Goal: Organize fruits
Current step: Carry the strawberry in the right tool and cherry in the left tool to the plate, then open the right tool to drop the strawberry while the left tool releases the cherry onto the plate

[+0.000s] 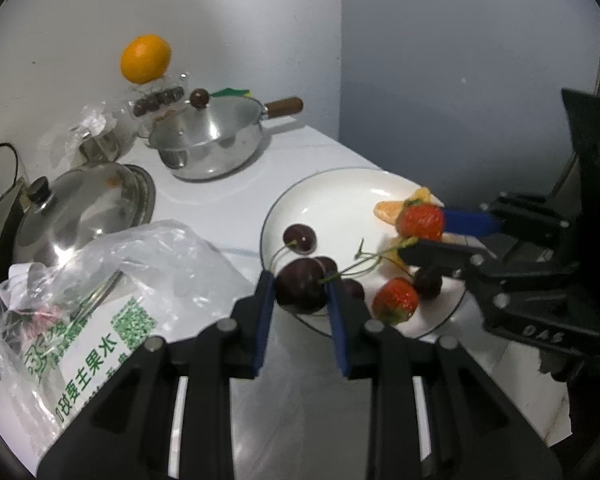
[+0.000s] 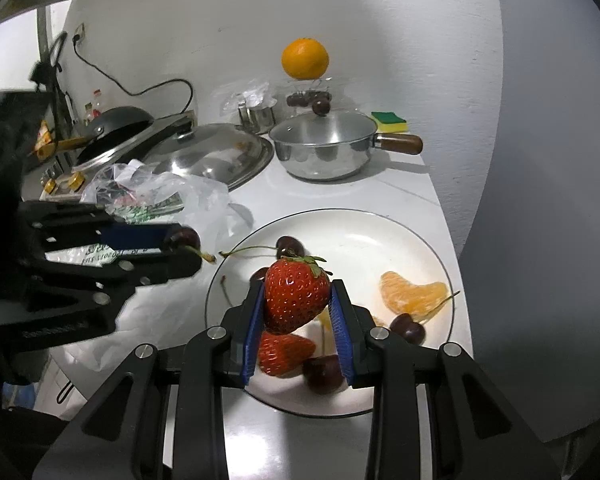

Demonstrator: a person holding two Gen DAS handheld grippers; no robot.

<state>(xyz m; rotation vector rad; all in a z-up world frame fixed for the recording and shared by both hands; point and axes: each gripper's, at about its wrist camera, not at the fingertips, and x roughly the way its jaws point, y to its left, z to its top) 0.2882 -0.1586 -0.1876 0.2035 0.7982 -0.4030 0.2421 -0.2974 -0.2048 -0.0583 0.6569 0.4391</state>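
Home kitchen counter, white worktop [image 2: 380, 196] against a painted wall, steel saucepan [image 2: 324, 148] with wooden handle, domed pot lid [image 2: 216, 152], dark frying pan [image 2: 116, 124] by a stove edge, yellow-green sponge [image 2: 388, 121], wall socket [image 2: 79, 34] with cord, plate [image 2: 380, 240] of fruit

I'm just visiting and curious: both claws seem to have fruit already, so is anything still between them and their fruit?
No. The left gripper is shut on a dark cherry, and the right gripper is shut on a strawberry, both above the white plate. Nothing sits between pads and fruit. Where the fruit goes next isn't shown.
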